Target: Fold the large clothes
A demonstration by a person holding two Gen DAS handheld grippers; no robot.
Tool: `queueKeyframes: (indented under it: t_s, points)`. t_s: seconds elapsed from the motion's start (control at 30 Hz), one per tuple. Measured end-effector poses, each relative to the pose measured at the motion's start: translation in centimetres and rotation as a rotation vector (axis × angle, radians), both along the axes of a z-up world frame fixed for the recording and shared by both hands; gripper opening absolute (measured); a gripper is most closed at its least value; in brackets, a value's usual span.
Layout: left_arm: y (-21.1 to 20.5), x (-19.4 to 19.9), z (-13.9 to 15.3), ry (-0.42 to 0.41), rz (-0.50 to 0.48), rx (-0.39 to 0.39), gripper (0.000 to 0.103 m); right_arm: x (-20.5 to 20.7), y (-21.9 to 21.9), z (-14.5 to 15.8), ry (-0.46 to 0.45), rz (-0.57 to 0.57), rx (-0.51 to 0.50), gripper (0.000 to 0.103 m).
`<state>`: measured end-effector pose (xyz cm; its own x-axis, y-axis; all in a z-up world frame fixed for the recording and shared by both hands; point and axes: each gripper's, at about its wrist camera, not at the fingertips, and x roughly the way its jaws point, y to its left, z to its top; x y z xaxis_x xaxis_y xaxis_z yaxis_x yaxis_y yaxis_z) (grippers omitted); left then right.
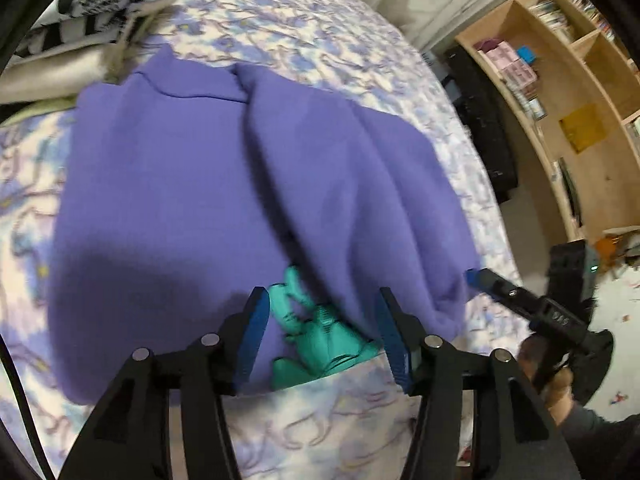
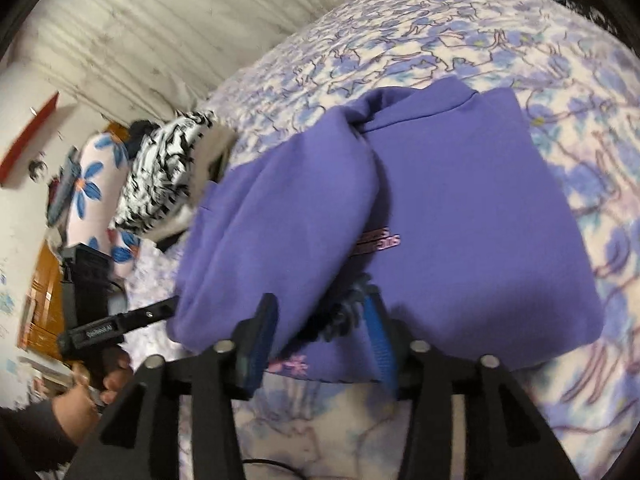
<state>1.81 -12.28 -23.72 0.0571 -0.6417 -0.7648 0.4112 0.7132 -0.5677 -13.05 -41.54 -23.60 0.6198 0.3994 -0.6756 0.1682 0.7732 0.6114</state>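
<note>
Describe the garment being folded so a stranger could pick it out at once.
Find the bed with the blue-and-lilac flowered cover. On it lies the purple sweatshirt, folded over with a thick ridge. It is the only plain purple piece; the black-and-white patterned bundle lies beyond it.

Floral bedspread [image 1: 320,40], wooden shelves [image 1: 580,92], perhaps a patterned pillow [image 2: 96,184].

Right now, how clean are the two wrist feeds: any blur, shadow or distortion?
Left wrist view: heavy fisheye bending, motion blur on the teal print, dark shadow across the purple garment. Right wrist view: smeared bedspread, garment lettering unreadable.
</note>
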Motion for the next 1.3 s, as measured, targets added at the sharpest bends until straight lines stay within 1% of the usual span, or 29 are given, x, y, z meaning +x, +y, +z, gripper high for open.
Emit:
queueKeyframes:
  t_s: [0.1, 0.27, 0.4, 0.47, 0.5, 0.53, 0.57, 0.6, 0.63, 0.67, 0.77, 0.8, 0.87, 0.9, 0.97, 1.0, 1.03, 1.07, 1.1, 1.17, 1.2, 1.23, 1.27, 1.3]
  points:
    - [-0.9, 0.2, -1.2, -0.012, -0.006, -0.017, 0.053, 0.8, 0.3, -1.1, 0.002, 0.001, 0.033, 0.047]
    - [-2.2, 1.4, -3.2, -0.022, 0.014, -0.057, 0.053, 2.5, 1.4, -3.2, 0.002, 0.027, 0.094, 0.047]
    - [-3.0, 2.2, -3.9, -0.030, 0.031, -0.112, 0.053, 3.3, 2.1, -4.0, -0.038, 0.045, 0.150, 0.047]
    - [-3.8, 2.6, -4.0, -0.030, 0.037, -0.133, 0.052, 3.5, 2.7, -3.9, -0.058, 0.063, 0.148, 0.043]
    - [-4.0, 2.6, -4.1, -0.028, 0.042, -0.148, 0.046, 3.7, 2.9, -3.9, -0.061, 0.071, 0.147, 0.033]
    - [-4.4, 2.8, -4.1, -0.026, 0.044, -0.159, 0.029, 3.8, 3.1, -3.9, -0.057, 0.069, 0.143, 0.025]
    - [-4.7, 2.7, -4.0, -0.033, 0.049, -0.160, 0.023, 3.9, 3.0, -3.8, -0.054, 0.061, 0.149, 0.021]
    - [-4.9, 2.7, -3.8, -0.051, 0.061, -0.143, 0.013, 3.9, 2.8, -3.8, -0.052, 0.052, 0.153, 0.017]
    - [-4.9, 2.5, -3.4, -0.072, 0.070, -0.125, 0.010, 3.9, 2.6, -3.6, -0.045, 0.034, 0.141, 0.016]
    - [-4.8, 2.2, -3.0, -0.087, 0.075, -0.106, 0.010, 3.8, 2.5, -3.2, -0.038, 0.020, 0.120, 0.015]
    - [-4.6, 1.1, -0.5, -0.169, 0.104, -0.011, 0.008, 3.1, 1.8, -1.6, -0.043, -0.027, 0.069, 0.014]
    - [-4.4, 0.8, 0.3, -0.187, 0.117, 0.018, 0.008, 2.6, 1.5, -0.7, -0.048, -0.052, 0.030, 0.013]
    - [-4.0, 0.3, 1.1, -0.176, 0.126, 0.051, 0.008, 1.8, 1.1, 0.5, -0.057, -0.086, -0.010, 0.013]
    - [-4.1, 0.0, 1.1, -0.171, 0.122, 0.078, 0.008, 1.6, 1.4, 0.8, -0.044, -0.091, -0.055, 0.013]
    - [-5.6, -1.3, -0.1, -0.210, 0.091, 0.221, 0.008, 1.7, 2.5, 0.0, 0.000, -0.082, -0.151, 0.013]
    - [-6.2, -1.7, -1.1, -0.224, 0.085, 0.285, 0.009, 2.0, 3.1, -1.2, 0.046, -0.077, -0.177, 0.013]
    - [-6.6, -1.9, -2.3, -0.221, 0.090, 0.329, 0.009, 2.3, 3.5, -2.5, 0.088, -0.076, -0.180, 0.013]
    - [-6.5, -1.9, -3.3, -0.215, 0.099, 0.340, 0.010, 2.5, 3.7, -3.7, 0.114, -0.084, -0.176, 0.013]
    - [-6.2, -1.9, -3.8, -0.216, 0.108, 0.341, 0.013, 2.5, 3.6, -4.2, 0.117, -0.095, -0.174, 0.014]
    - [-5.9, -2.0, -3.9, -0.219, 0.123, 0.331, 0.014, 2.5, 3.6, -4.2, 0.116, -0.107, -0.176, 0.015]
    - [-5.6, -2.0, -3.6, -0.221, 0.125, 0.324, 0.016, 2.4, 3.5, -3.9, 0.115, -0.104, -0.186, 0.019]
    - [-5.2, -2.1, -3.3, -0.227, 0.132, 0.326, 0.026, 2.3, 3.5, -3.5, 0.114, -0.101, -0.194, 0.026]
    - [-4.8, -2.1, -2.9, -0.230, 0.143, 0.332, 0.031, 2.1, 3.4, -3.0, 0.121, -0.099, -0.203, 0.029]
    - [-4.5, -2.2, -2.5, -0.231, 0.149, 0.335, 0.043, 1.9, 3.2, -2.5, 0.130, -0.100, -0.215, 0.034]
